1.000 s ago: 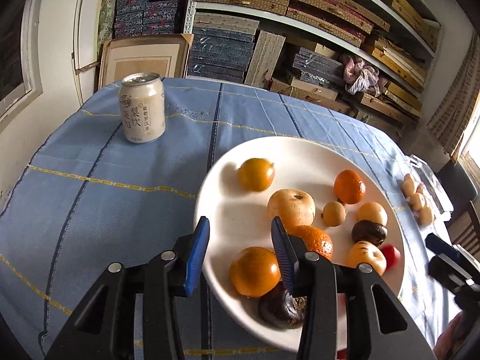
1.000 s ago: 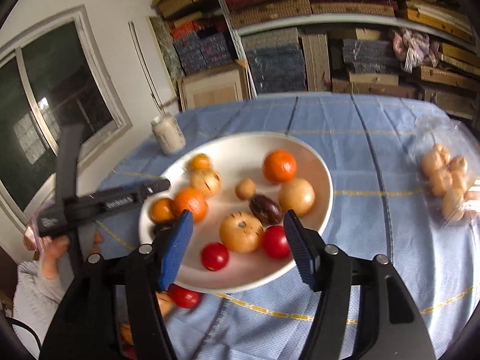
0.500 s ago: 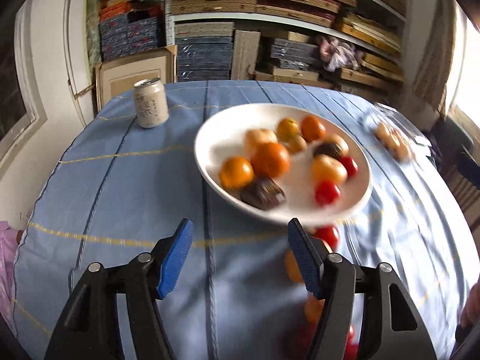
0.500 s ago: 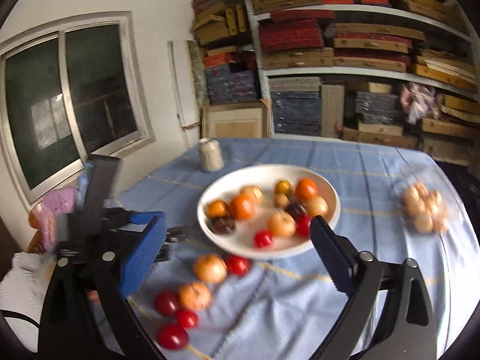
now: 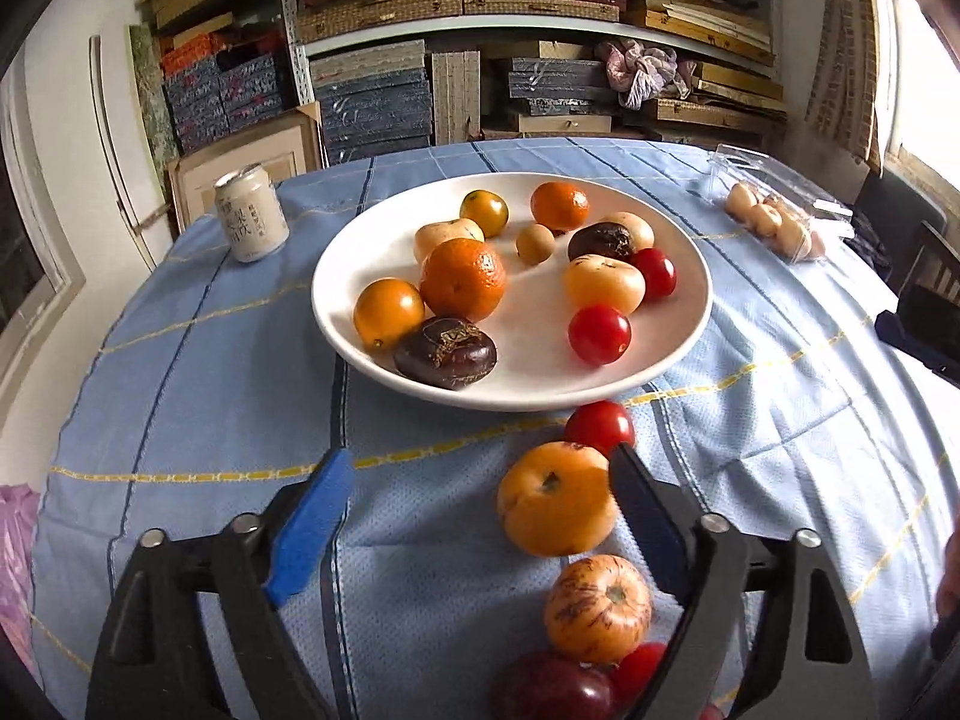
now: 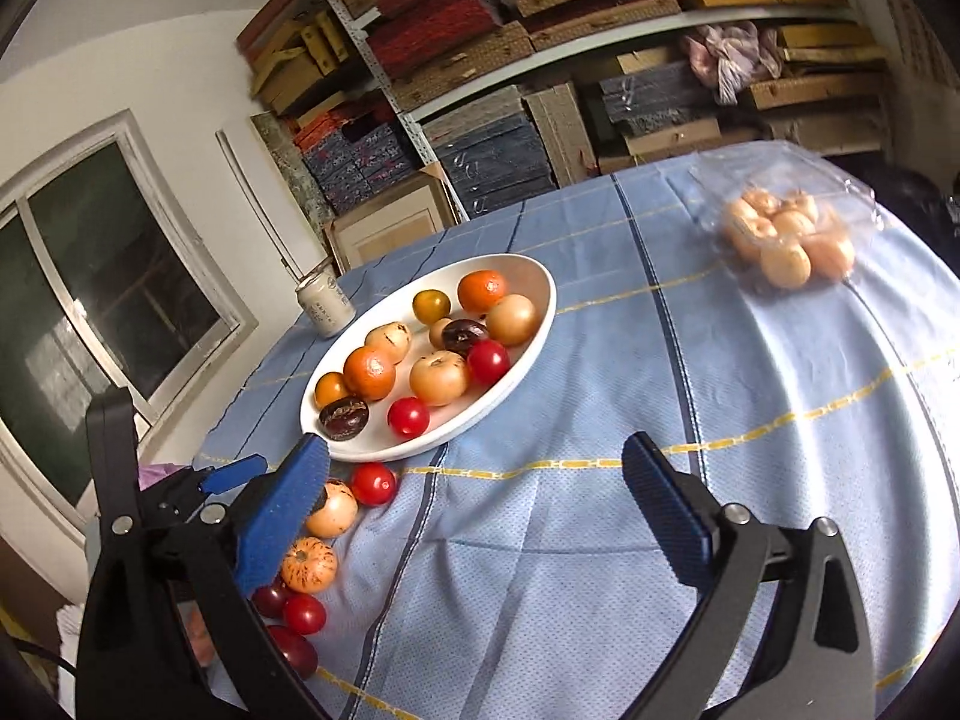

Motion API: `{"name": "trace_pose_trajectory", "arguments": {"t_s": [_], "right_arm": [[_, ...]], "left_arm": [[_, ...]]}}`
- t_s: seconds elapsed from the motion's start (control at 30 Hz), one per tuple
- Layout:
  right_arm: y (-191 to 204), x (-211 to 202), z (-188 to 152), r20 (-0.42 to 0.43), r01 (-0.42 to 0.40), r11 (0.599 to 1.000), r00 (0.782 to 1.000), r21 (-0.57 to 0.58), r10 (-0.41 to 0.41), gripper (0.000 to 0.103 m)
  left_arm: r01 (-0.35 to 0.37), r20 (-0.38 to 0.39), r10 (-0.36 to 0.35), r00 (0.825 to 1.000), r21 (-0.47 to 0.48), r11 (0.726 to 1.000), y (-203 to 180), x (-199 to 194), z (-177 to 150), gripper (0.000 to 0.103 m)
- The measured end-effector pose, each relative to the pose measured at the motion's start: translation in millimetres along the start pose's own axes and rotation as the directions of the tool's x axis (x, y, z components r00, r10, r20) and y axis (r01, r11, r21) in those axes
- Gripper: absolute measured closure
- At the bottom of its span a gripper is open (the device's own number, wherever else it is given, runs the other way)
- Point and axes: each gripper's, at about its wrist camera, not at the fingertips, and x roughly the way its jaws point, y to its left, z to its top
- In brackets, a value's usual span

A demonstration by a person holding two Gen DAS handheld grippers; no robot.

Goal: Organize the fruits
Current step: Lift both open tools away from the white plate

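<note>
A: Where is the fruit?

B: Most of it sits on the white plate in the middle of the blue tablecloth. There are oranges, red tomatoes and two dark brown fruits on it.

A: Is any fruit off the plate?

B: Yes. A red tomato lies on the cloth just by the plate's near rim. Next to it is an orange fruit, then a stripy orange fruit.

A: What is the left claw doing?

B: Its blue jaws are opening wide. The orange fruit sits between them, right by one pad, but nothing is squeezed.

A: And the right claw?

B: It is wide open over bare cloth and holds nothing.

A: What else is there?

B: A pale can stands beside the plate. A clear bag of small fruits lies well apart on the other side.
</note>
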Motion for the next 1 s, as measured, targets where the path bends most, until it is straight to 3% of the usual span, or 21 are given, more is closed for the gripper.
{"name": "trace_pose_trajectory", "arguments": {"t_s": [0.23,0.37,0.47,0.77,0.93,1.0], "right_arm": [[6,7,-5,-0.032,0.003,1.000,0.999,-0.017,-0.003,0.006],[8,10,-6,-0.038,0.002,1.000,0.999,-0.021,-0.003,0.006],[7,11,-6,-0.044,0.006,1.000,0.999,-0.022,-0.007,0.006],[17,29,-16,-0.119,0.014,0.996,0.993,-0.085,-0.024,0.006],[25,37,-22,-0.149,0.005,0.992,0.989,-0.128,-0.024,0.006],[27,38,-23,-0.152,0.002,0.991,0.988,-0.137,-0.023,0.006]], "left_arm": [[-0.030,-0.036,0.033,0.999,0.085,0.996,-11,17,-11,0.010],[0.005,-0.024,-0.004,1.000,0.039,0.999,-2,17,-9,0.011],[0.046,-0.036,-0.045,0.998,0.016,0.999,3,18,-9,0.024],[0.035,-0.029,-0.036,0.999,-0.026,0.999,16,19,-8,0.055],[0.017,-0.043,-0.019,0.999,-0.042,0.999,26,24,-9,0.051],[0.025,-0.038,-0.027,0.999,-0.048,0.999,28,24,-8,0.043]]}}
